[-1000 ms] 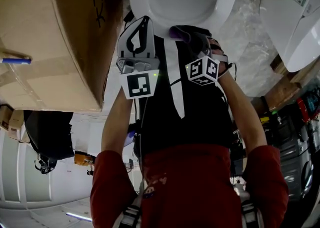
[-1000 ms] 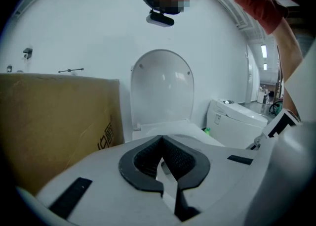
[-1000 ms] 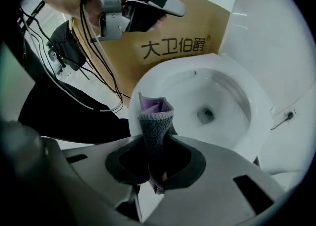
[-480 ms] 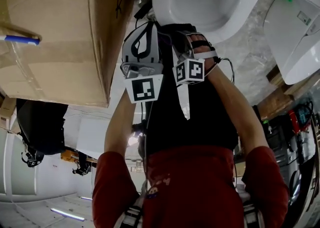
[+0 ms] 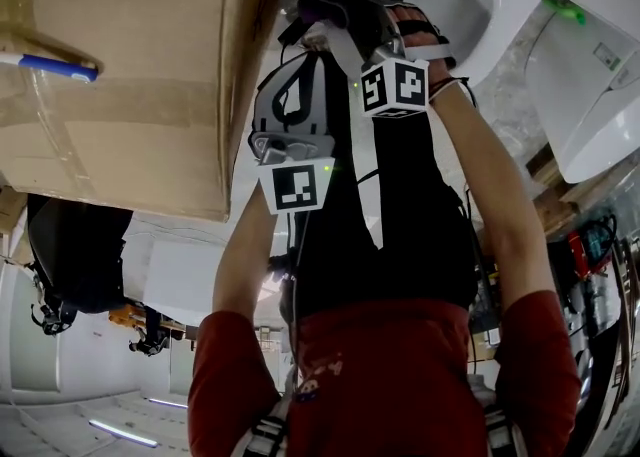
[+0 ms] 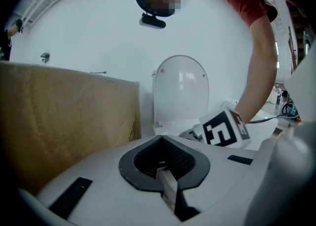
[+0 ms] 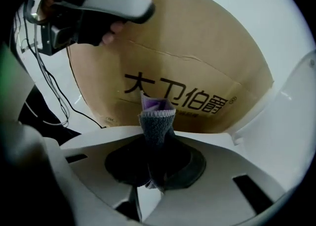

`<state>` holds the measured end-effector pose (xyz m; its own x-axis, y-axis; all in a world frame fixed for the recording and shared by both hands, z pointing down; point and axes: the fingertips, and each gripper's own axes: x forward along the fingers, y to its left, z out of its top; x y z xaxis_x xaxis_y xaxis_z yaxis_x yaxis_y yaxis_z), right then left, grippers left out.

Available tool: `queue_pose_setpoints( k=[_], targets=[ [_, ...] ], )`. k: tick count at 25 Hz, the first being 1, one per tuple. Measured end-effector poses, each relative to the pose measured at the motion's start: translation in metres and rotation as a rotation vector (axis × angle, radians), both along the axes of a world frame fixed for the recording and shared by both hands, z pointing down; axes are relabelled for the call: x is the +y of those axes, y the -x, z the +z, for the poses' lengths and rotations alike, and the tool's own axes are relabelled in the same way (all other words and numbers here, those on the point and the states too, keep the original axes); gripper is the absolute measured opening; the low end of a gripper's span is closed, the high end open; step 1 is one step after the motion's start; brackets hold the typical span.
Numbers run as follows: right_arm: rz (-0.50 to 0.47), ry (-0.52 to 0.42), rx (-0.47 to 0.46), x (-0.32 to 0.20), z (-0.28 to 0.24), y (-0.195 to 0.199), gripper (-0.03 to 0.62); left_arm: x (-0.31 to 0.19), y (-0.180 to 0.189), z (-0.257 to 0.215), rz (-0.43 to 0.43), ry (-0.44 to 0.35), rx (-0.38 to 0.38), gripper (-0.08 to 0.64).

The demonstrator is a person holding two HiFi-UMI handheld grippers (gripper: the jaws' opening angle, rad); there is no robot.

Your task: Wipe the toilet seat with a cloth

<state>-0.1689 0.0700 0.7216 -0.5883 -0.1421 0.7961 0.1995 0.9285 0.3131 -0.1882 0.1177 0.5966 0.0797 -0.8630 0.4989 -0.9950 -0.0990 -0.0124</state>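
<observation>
The white toilet (image 5: 492, 15) sits at the top of the head view with its bowl open; in the left gripper view its lid (image 6: 180, 87) stands upright. My right gripper (image 5: 335, 20) is at the bowl's near left rim, shut on a grey and purple cloth (image 7: 157, 117) that sticks up from its jaws (image 7: 155, 158). A purple edge of the cloth (image 5: 307, 15) shows beside the rim. My left gripper (image 5: 293, 55) hangs just below and left of it, shut with nothing between its jaws (image 6: 165, 168).
A large cardboard box (image 5: 130, 75) stands close to the toilet's left side, leaving a narrow gap. Another white ceramic piece (image 5: 590, 95) with a green item (image 5: 565, 11) lies at the right. Shelves and cables fill the lower right.
My right gripper has moved up and to the left with the cloth, from the bowl's front rim to its left edge by the box. The left gripper has barely shifted.
</observation>
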Motion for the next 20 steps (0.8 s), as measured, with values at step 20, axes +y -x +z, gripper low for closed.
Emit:
queue_pose_setpoints(
  k=[20],
  targets=[
    [0.265, -0.222, 0.033, -0.203, -0.021, -0.033, 0.063, -0.039, -0.035, -0.001, 0.140, 0.010, -0.007, 0.014]
  ],
)
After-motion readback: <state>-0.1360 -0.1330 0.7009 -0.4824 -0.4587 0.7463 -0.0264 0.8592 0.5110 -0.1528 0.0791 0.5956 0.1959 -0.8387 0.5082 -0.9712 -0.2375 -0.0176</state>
